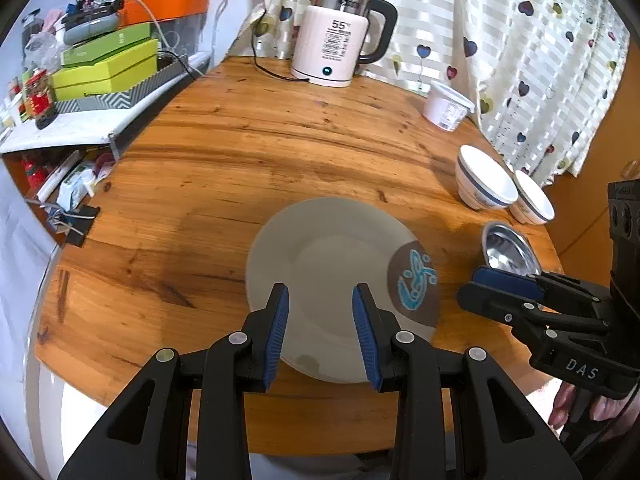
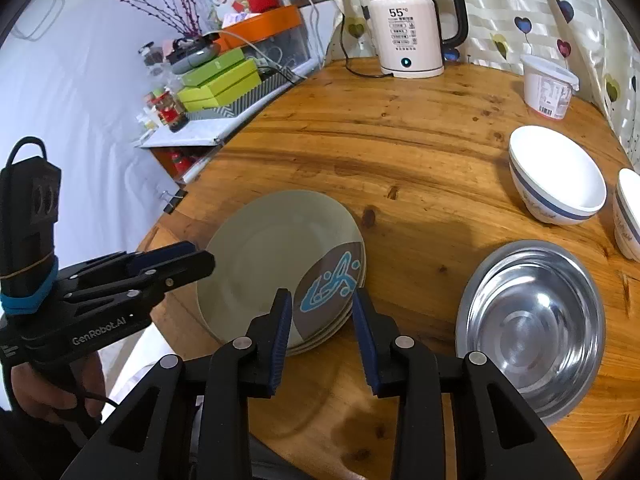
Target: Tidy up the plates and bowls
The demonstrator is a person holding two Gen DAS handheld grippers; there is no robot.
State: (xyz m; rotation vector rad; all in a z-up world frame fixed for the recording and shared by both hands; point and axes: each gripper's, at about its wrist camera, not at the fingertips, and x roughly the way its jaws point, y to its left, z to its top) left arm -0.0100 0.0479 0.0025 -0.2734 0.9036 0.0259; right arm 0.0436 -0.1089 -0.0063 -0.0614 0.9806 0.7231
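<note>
Plates (image 2: 276, 264) stacked near table (image 2: 400, 128) front edge, steel bowl (image 2: 532, 328) just right, white bowls (image 2: 560, 176) behind, w/ left tongs (image 1: 320, 320) & right tongs (image 2: 322, 328) both released, empty, probably lining up next pick.

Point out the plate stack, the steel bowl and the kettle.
plate stack (image 2: 264, 256), right wrist view, centre of the top plate.
steel bowl (image 2: 532, 324), right wrist view, inner base.
kettle (image 1: 332, 44), left wrist view, cream body.

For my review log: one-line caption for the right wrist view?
Open right gripper hovers by stacked plates; steel bowl right, two white bowls beyond.
</note>
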